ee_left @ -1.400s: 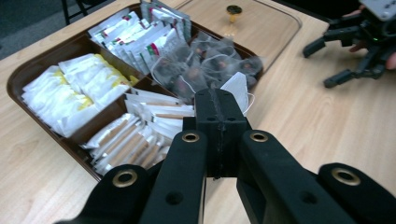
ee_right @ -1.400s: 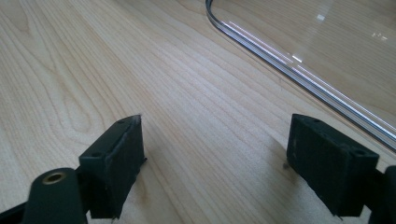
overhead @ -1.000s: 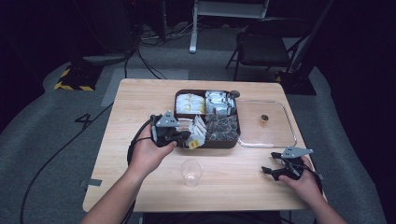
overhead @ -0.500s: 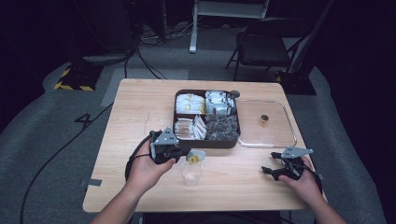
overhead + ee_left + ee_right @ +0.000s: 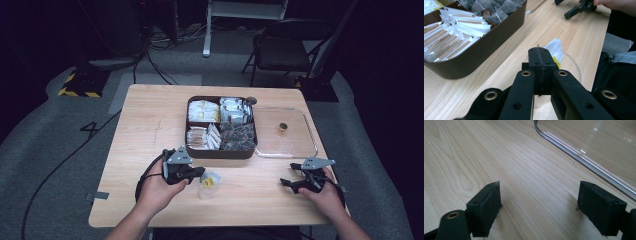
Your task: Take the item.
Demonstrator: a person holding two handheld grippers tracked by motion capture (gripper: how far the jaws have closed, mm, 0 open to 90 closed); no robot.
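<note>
Left claw (image 5: 201, 173) sits low over the near side of the tabletop (image 5: 150, 130), jaws pressed together on a white and yellow packet (image 5: 210, 180). In the left gripper view the packet (image 5: 554, 50) pokes out just past the closed jaw tips, hanging over the mouth of a clear plastic cup (image 5: 206, 186) that stands on the wood right below it. Whether the packet touches the cup's rim, I cannot tell.

Just behind the cup is the dark brown compartment box (image 5: 220, 152), with paper-wrapped sticks (image 5: 451, 37) in its near-left section, dark sachets (image 5: 237, 136) near-right, and pale packets in the two far sections. Print on the wrappers is too small to read.

Over on the right, the right claw (image 5: 286, 184) rests near the tabletop's front edge with its jaws spread wide, bare wood between them. The clear lid (image 5: 285, 132) lies flat beside the box, its rounded corner (image 5: 564, 140) just ahead of the right claw.
</note>
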